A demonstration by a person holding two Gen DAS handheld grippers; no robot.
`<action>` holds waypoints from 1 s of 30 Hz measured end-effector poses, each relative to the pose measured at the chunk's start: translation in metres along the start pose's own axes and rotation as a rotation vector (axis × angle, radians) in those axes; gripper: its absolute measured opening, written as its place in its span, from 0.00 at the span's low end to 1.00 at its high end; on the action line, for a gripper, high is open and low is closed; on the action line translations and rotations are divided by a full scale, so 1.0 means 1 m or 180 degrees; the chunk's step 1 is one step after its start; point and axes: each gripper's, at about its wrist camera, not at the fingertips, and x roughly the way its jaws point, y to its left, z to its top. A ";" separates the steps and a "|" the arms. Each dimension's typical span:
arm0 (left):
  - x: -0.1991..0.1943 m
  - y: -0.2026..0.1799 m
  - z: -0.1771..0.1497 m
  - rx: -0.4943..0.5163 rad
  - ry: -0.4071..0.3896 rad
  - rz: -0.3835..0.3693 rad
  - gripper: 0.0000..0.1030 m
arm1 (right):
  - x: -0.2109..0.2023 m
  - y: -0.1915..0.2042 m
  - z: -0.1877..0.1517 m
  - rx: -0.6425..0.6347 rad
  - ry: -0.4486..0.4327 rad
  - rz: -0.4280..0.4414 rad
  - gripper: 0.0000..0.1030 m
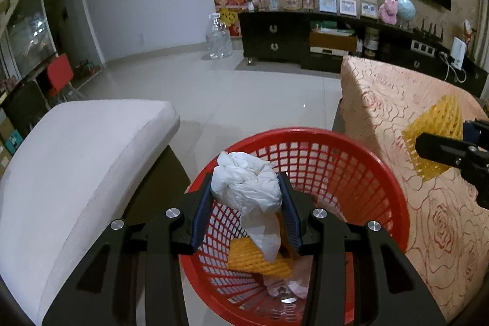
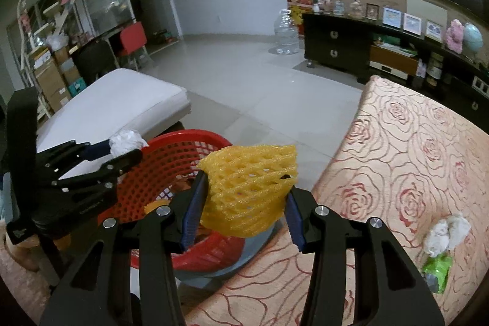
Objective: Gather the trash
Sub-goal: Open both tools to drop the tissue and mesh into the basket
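Observation:
My left gripper (image 1: 247, 194) is shut on a crumpled white plastic wad (image 1: 249, 188), held over the mouth of the red mesh basket (image 1: 336, 155). Inside the basket lie a yellow foam net (image 1: 253, 260) and some wrappers. My right gripper (image 2: 244, 200) is shut on another yellow foam net (image 2: 250, 188), held above the edge of the rose-patterned table (image 2: 412, 161), just right of the red basket (image 2: 171, 167). In the left wrist view the right gripper (image 1: 452, 148) and its net (image 1: 434, 130) show at the right edge. The left gripper (image 2: 119, 155) with its white wad (image 2: 126, 142) appears left in the right wrist view.
A crumpled white tissue (image 2: 447, 231) and a green wrapper (image 2: 437, 268) lie on the patterned cloth at the right. A white cushioned seat (image 1: 76, 161) stands left of the basket. Tiled floor (image 1: 244, 90) stretches to a dark cabinet (image 1: 305, 38) and a large clear bottle (image 1: 218, 38).

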 end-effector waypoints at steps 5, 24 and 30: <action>0.008 0.002 -0.007 0.0048 0.0082 0.0006 0.39 | 0.011 0.012 0.003 -0.0098 0.0060 0.0077 0.45; 0.012 0.008 -0.009 0.0088 0.0153 0.0071 0.71 | 0.033 0.028 0.000 -0.0103 0.0221 0.0227 0.71; 0.006 0.016 -0.004 -0.0060 0.0089 0.0072 0.73 | 0.026 0.024 0.002 -0.0073 0.0147 0.0211 0.76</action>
